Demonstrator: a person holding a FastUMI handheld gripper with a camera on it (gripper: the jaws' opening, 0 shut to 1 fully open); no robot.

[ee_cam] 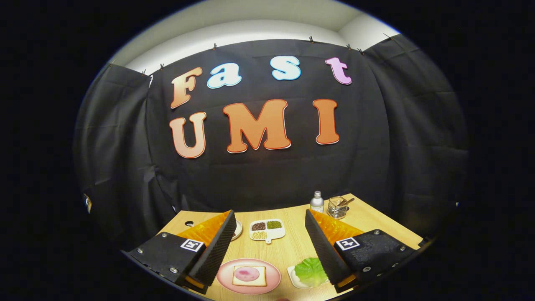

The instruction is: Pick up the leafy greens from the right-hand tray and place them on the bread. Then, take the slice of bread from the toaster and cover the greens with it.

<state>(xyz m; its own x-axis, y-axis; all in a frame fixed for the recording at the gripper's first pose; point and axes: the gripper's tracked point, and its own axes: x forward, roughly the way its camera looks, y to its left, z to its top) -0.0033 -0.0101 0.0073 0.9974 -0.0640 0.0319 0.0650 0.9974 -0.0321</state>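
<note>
Stage of the task: opening position, nothing yet transferred. The hand-held gripper is hovering above the light wooden table with its jaws standing wide apart and holding nothing; the two fingers are framing the work area rather than closing on anything.

Between the fingers and just below them, a round pink plate is carrying a square slice of pale bread topped with a round pinkish slice, probably ham or a similar filling, though the view is too small to settle it. No greens are lying on this bread. Just beside the plate, to its right and partly tucked under the right finger, a small white tray is holding the crinkled bright-green leafy greens, which are resting untouched.

Beyond the fingers, a white divided dish of dark, green and pale grains is sitting mid-table; further back, a small silver-capped bottle and a wire-mesh holder are standing near the far edge.

Judged from this arrangement, both steps are remaining: the greens are waiting to be picked up and laid on the bread, and the covering slice from the toaster is to follow.
</note>
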